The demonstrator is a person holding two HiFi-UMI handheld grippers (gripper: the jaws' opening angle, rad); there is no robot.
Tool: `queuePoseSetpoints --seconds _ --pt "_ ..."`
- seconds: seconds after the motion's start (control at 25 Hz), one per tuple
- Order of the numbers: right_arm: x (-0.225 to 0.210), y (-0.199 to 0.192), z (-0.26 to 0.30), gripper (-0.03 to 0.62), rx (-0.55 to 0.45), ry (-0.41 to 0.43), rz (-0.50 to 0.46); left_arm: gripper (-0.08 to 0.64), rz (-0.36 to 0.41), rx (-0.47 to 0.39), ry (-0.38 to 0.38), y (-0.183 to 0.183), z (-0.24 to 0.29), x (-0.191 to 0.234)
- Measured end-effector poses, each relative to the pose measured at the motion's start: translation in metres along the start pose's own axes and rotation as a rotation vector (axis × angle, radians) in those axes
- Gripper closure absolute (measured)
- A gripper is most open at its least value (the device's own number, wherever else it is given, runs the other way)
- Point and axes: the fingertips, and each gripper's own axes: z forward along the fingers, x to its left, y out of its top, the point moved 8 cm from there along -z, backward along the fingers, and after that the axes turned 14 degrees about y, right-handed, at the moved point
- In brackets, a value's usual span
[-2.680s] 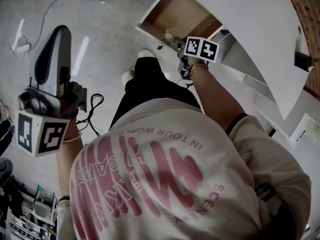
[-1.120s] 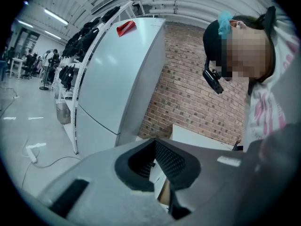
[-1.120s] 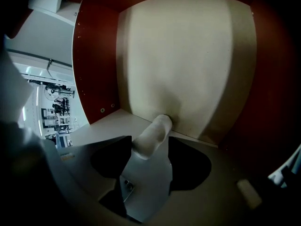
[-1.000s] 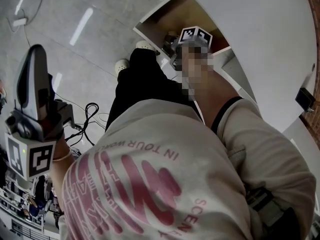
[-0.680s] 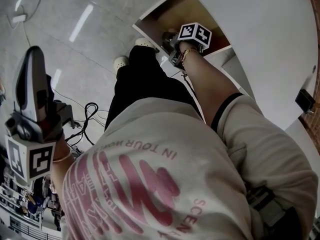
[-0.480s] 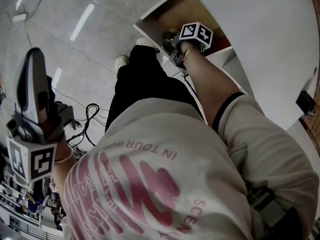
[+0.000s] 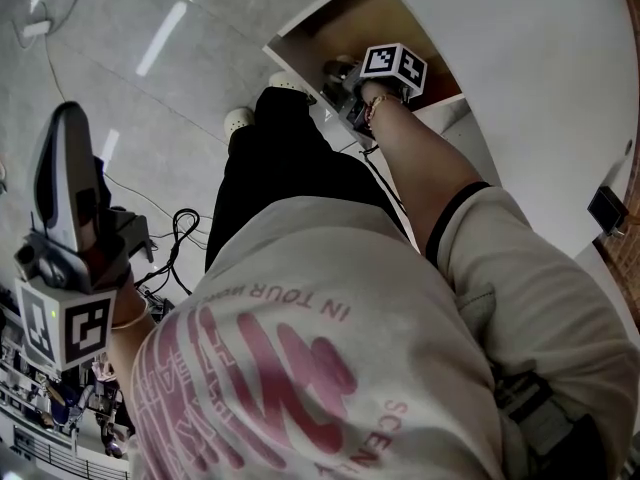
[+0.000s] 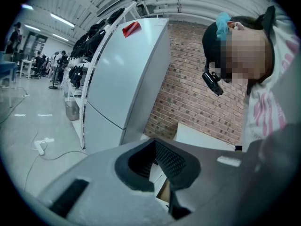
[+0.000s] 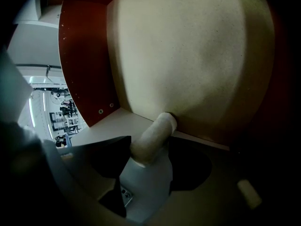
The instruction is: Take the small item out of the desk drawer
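At lower left, the left gripper [image 7: 66,138] is raised clear of the desk, its jaws pressed together on nothing. At upper centre, the right gripper [image 7: 345,76] reaches into the open drawer [image 7: 345,23]. Its jaws pinch the small pale roll [image 9: 151,138], which is inside the drawer. The grasp looks made, and lifting the roll out remains.

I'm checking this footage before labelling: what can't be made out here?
Inside of the drawer: head view, the right gripper and the desk top cover most of it.
The whitish cylinder: head view, too small, crowded by that gripper.
Whether the jaws press the cylinder: right gripper view, too dark.
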Motion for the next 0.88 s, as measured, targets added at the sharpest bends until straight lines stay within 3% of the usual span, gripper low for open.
queuePoseSetpoints --seconds 0.88 --pt "-0.005 0.002 0.005 0.365 0.006 0.008 0.007 0.558 -0.006 -0.03 0.028 -0.008 -0.007 -0.003"
